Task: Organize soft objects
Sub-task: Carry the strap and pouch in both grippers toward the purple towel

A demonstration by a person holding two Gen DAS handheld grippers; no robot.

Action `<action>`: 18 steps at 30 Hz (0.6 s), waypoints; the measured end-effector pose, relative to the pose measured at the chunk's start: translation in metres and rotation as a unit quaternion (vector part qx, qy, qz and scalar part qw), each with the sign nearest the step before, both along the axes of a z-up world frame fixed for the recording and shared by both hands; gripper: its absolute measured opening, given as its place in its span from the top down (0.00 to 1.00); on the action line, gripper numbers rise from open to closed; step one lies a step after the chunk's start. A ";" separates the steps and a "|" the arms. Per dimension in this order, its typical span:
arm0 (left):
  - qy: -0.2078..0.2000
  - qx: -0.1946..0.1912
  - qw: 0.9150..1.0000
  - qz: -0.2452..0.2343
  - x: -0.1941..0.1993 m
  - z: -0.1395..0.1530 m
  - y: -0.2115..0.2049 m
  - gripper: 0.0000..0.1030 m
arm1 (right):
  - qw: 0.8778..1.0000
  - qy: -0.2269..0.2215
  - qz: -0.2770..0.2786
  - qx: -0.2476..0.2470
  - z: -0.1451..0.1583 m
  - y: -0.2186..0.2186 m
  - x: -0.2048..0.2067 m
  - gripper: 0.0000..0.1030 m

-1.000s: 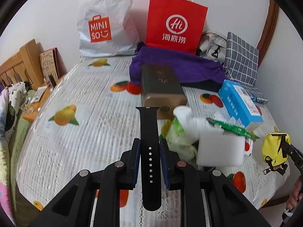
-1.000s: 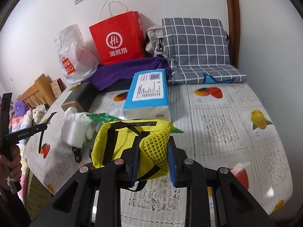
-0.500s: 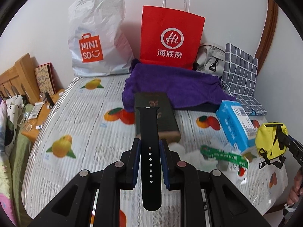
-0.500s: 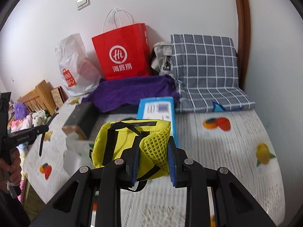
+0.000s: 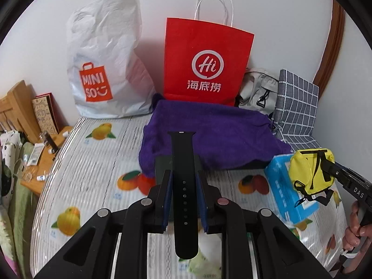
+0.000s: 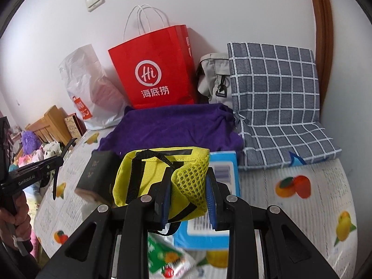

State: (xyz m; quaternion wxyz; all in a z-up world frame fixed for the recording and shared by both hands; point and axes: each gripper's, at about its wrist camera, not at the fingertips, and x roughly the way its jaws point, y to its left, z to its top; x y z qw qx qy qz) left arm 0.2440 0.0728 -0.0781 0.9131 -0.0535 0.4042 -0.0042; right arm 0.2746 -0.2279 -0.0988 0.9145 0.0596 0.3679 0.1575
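Observation:
My left gripper (image 5: 184, 181) is shut on a black watch strap (image 5: 183, 162) that stands upright between its blue pads, held in the air over the fruit-print bed. My right gripper (image 6: 188, 187) is shut on a small yellow pouch (image 6: 148, 174) with black straps and a mesh side; the same pouch (image 5: 310, 171) shows at the right of the left wrist view. A purple towel (image 5: 209, 134) lies folded ahead, in front of a red paper bag (image 5: 204, 62). The left gripper (image 6: 58, 160) appears at the left edge of the right wrist view.
A white Miniso bag (image 5: 104, 69) leans on the wall left of the red bag. A grey checked cushion (image 6: 279, 97) and grey bag (image 6: 214, 79) sit at the right. A dark box (image 6: 97, 176), blue tissue box (image 6: 223, 169) and green packet (image 6: 167, 260) lie below the grippers.
Both grippers have risen and moved forward toward the purple towel and the bags, each keeping its hold. The dark box and tissue clutter have slid down under the fingers.

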 end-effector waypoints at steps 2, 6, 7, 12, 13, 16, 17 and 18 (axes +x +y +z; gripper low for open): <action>0.000 0.000 1.000 -0.002 0.010 0.001 -0.001 0.81 | 1.000 0.003 -0.005 0.002 0.000 0.001 0.013 0.74; 0.000 -0.001 1.000 -0.004 0.027 0.002 -0.002 0.81 | 1.000 0.002 -0.007 0.001 0.002 0.002 0.033 0.74; 0.000 0.000 1.000 -0.004 0.031 0.001 -0.003 0.81 | 1.000 0.002 -0.009 0.002 0.003 0.002 0.038 0.74; 0.005 -0.001 1.000 -0.002 0.053 -0.001 -0.002 0.81 | 1.000 -0.002 -0.023 -0.013 0.007 0.004 0.061 0.74; 0.006 0.001 1.000 -0.002 0.058 -0.003 -0.003 0.81 | 1.000 0.000 -0.022 -0.013 0.007 0.004 0.066 0.74; 0.012 0.008 1.000 -0.004 0.071 -0.005 -0.006 0.81 | 1.000 0.000 -0.023 -0.017 0.008 0.005 0.080 0.74; 0.013 0.009 1.000 -0.007 0.076 -0.005 -0.007 0.81 | 1.000 0.000 -0.022 -0.017 0.009 0.005 0.084 0.74; 0.014 0.010 1.000 -0.009 0.080 -0.005 -0.008 0.81 | 1.000 -0.001 -0.022 -0.017 0.010 0.006 0.089 0.74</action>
